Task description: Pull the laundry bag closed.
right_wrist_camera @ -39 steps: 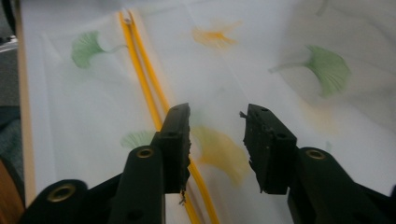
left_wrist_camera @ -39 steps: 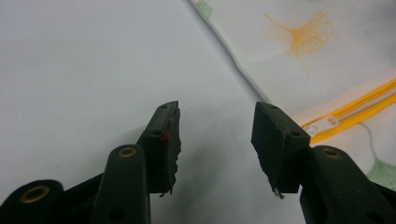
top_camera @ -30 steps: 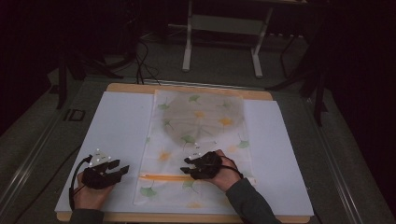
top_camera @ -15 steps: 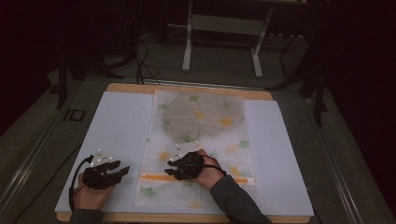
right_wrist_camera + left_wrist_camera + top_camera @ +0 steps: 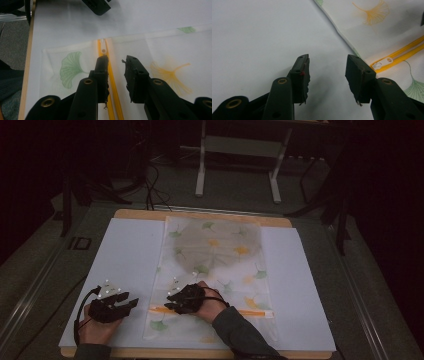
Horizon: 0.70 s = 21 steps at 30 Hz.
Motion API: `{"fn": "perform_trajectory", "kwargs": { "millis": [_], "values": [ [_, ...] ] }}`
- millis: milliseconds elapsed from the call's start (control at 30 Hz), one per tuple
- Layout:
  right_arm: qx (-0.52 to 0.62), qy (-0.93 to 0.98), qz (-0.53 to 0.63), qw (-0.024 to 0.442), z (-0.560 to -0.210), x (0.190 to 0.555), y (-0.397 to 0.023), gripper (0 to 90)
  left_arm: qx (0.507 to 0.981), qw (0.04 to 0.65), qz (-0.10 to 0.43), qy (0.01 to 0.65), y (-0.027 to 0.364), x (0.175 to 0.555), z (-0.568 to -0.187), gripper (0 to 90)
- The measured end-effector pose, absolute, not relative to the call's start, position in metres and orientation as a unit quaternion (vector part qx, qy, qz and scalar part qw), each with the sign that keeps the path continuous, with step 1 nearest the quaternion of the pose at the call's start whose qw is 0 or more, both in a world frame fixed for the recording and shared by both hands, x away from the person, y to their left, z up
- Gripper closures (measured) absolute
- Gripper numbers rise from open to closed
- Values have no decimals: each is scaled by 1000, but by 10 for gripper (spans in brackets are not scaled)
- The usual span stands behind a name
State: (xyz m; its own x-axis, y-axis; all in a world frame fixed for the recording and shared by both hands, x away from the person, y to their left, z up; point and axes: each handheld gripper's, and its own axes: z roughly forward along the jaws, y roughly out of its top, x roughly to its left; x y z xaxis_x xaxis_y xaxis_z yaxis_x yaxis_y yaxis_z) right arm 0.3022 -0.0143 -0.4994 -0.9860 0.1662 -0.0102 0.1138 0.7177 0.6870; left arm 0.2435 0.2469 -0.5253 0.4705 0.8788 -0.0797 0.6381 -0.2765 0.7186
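White surface [image 5: 125,265]: we log a leaf-print zip bag [image 5: 220,250]. Right gripper [image 5: 115,62] fingers parted over its zipper [image 5: 110,75]; left gripper [image 5: 327,65] fingers wide, beside the bag.

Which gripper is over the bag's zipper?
The right gripper: it hovers over the bag, jaws open around the yellow zipper. The left gripper sits beside the bag, over white paper.

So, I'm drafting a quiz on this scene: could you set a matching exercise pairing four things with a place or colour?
Things:
1. left gripper
2. right gripper
3. zipper
4. mesh bag

Descriptions:
A. orange, runs across the bag
B. jaws open over the white sheet, beside the bag
C. pale, printed with green and orange leaves
D. jaws open over the zipper's pull end

Pairs: 1-B, 2-D, 3-A, 4-C
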Motion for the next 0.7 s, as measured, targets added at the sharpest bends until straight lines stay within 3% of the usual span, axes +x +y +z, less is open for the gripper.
{"fn": "perform_trajectory", "kwargs": {
  "millis": [700],
  "values": [
    [61, 935, 348, 16, -516, 305, 20, 751, 785, 351, 169, 482, 246, 242, -526, 545]
  ]
}}
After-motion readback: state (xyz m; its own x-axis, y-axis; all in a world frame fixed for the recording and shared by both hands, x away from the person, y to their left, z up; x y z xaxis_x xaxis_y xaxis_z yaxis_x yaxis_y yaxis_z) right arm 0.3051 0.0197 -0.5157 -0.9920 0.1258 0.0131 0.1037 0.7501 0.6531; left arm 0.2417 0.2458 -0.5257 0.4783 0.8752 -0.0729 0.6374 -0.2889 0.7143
